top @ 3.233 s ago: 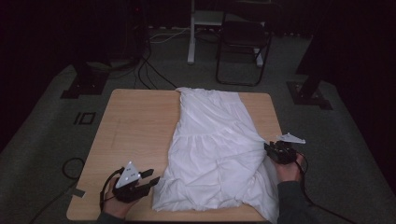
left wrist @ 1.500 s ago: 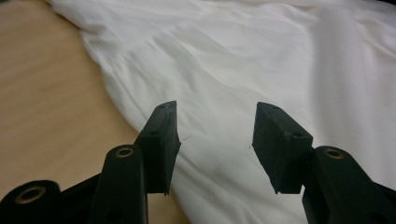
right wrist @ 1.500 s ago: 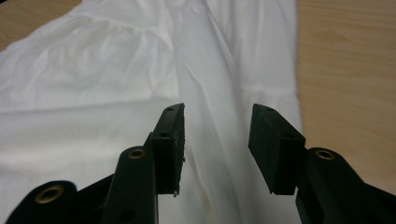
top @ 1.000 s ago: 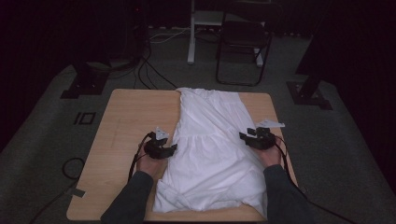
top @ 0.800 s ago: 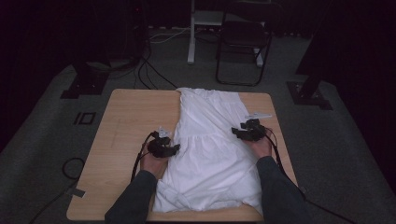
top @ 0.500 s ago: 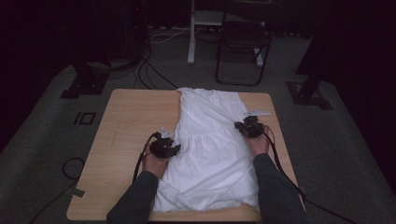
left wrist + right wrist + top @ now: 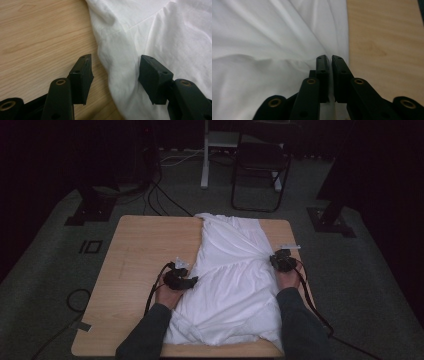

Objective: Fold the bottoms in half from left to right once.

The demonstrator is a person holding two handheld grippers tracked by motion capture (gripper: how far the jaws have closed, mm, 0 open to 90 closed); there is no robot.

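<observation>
- The white garment (image 7: 235,280) is lying spread on the tabletop (image 7: 145,250).
- The right tongs (image 7: 329,58) are pinching its right edge; they have just been closing, then easing slightly.
- The left tongs (image 7: 115,71) are gaping astride the left edge, having just been opening.
- I'd close them before lifting, evenly.

Dim recording lab or studio: light wooden rectangular counter (image 7: 145,250) on grey carpet, black folding metal chair (image 7: 260,165) and loose black floor cables (image 7: 160,195) beyond the tongs, dark stand bases either side.
</observation>
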